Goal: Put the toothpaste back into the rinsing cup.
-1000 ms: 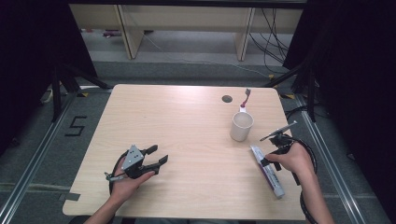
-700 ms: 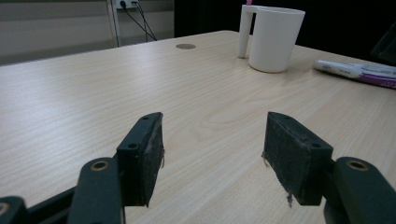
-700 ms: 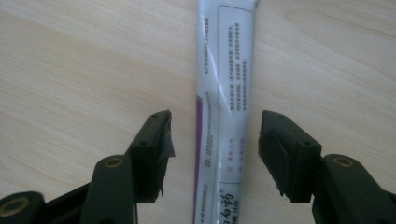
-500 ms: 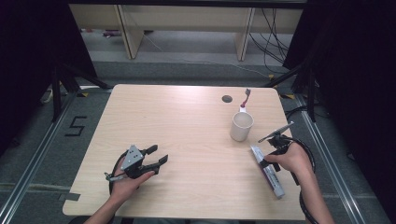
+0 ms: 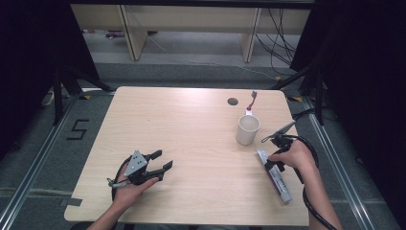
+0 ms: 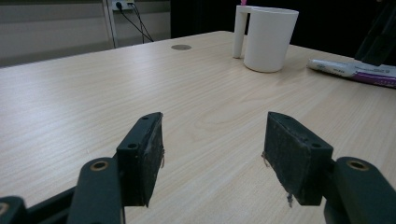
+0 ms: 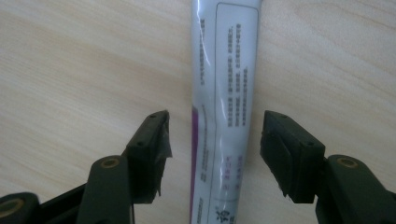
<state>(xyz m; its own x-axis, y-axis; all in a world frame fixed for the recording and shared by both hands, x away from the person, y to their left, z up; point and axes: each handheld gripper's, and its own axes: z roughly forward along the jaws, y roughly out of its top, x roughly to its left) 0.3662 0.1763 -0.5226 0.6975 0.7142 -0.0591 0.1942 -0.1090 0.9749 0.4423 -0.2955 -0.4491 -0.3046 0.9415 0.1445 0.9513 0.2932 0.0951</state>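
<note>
A white and purple tube (image 5: 279, 181) lies on the wooden table (image 5: 191, 124) near its right edge. My right gripper (image 5: 271, 163) points down over the tube's far end. In the right gripper view it (image 7: 215, 158) is open, one jaw on each side of the tube (image 7: 224, 70), not squeezing it. A white mug (image 5: 248, 129) stands just beyond. My left gripper (image 5: 160, 165) rests low at the front left, open and empty (image 6: 212, 154). It faces the mug (image 6: 268, 39) and the tube (image 6: 355, 72) across bare wood.
A thin red and white object (image 5: 251, 100) lies behind the mug. A small round hole (image 5: 232, 101) sits in the tabletop near the far edge. Cables trail from both grippers. The table's right edge runs close to the tube.
My right gripper has shifted slightly nearer and lower over the tube's far end. The left gripper has barely moved.
</note>
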